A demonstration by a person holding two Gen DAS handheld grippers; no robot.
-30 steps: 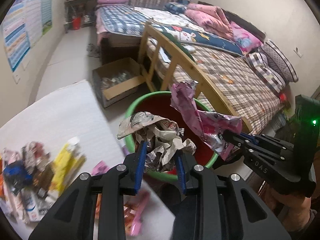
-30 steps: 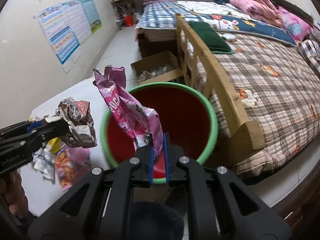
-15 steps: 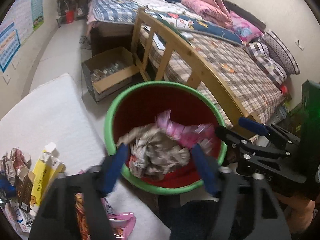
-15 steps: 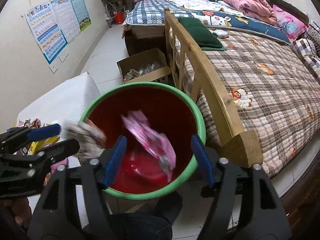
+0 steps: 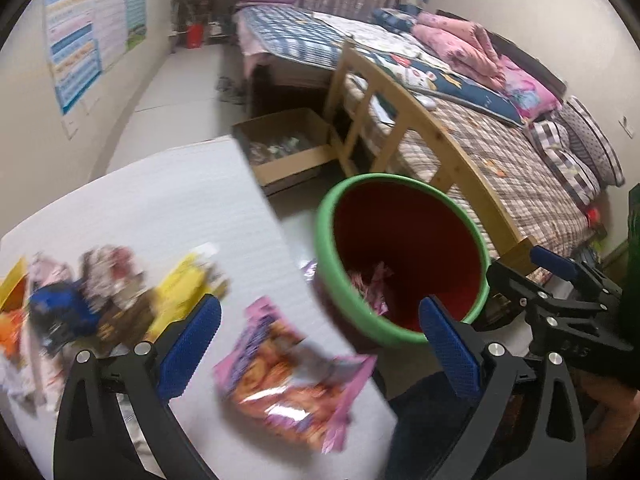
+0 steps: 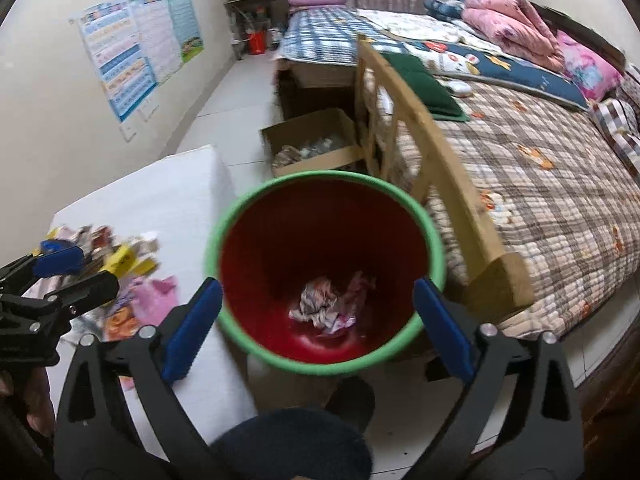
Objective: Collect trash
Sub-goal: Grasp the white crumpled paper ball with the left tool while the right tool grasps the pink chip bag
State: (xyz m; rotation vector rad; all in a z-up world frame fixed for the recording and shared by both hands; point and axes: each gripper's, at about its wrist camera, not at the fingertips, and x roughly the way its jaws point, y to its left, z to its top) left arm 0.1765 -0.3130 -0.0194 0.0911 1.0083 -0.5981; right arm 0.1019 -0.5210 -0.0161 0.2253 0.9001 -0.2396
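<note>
Two crumpled wrappers (image 6: 330, 308) lie at the bottom of the red bucket (image 6: 324, 354), a grey-white wad and a pink one touching beside it. The bucket has a green rim and stands on the floor between the white table (image 5: 160, 200) and the wooden footboard (image 6: 432, 160) of the bed.

The right gripper (image 6: 316, 328) hangs right over the bucket's mouth, its jaws opening wide with nothing between the blue pads (the wrappers show far below, through the gap). The left gripper (image 5: 316, 344) is off to the side, over the table's near edge, its jaws also opening wide and gripping nothing. Below it on the table lies a pink and orange snack packet (image 5: 288, 380), untouched by either pad.

More trash (image 5: 80, 300) sits further left on the table: a yellow pack, something blue, and several wrappers too blurred to tell apart. A small scrap of pink wrapper (image 5: 310, 270) shows between the table's edge and the bucket; where it rests I cannot tell.

Beyond the bucket an open cardboard box (image 6: 316, 144) stands on the floor against the footboard. Posters (image 6: 136, 44) hang on the wall to the left.
</note>
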